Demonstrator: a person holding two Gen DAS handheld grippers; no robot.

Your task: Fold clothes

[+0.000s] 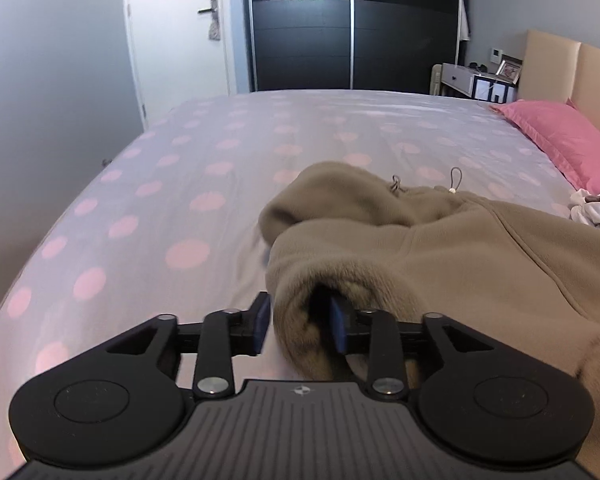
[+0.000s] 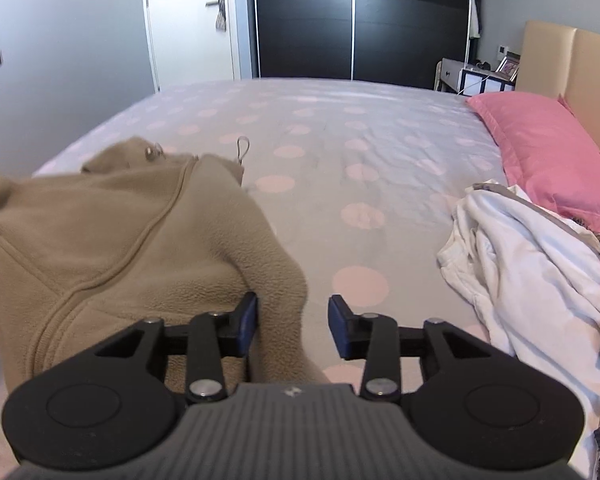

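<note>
A beige fleece hoodie [image 1: 439, 248] lies crumpled on the polka-dot bedspread [image 1: 160, 208], its drawstring ends lying loose past the hood. In the left wrist view my left gripper [image 1: 301, 322] stands open around a rolled fold of the fleece. The right pad is tucked into the fold and the left pad stands just clear of it. In the right wrist view the hoodie [image 2: 120, 232] fills the left side. My right gripper [image 2: 294, 324] is open, the garment's edge lying by its left pad with bare bedspread [image 2: 339, 140] in front of the right pad.
A heap of white clothes [image 2: 531, 264] lies at the right, below a pink pillow [image 2: 547, 152] and a beige headboard [image 2: 579, 64]. Beyond the bed stand a dark wardrobe [image 1: 351, 32], a white door [image 1: 180, 28] and a nightstand [image 1: 471, 78].
</note>
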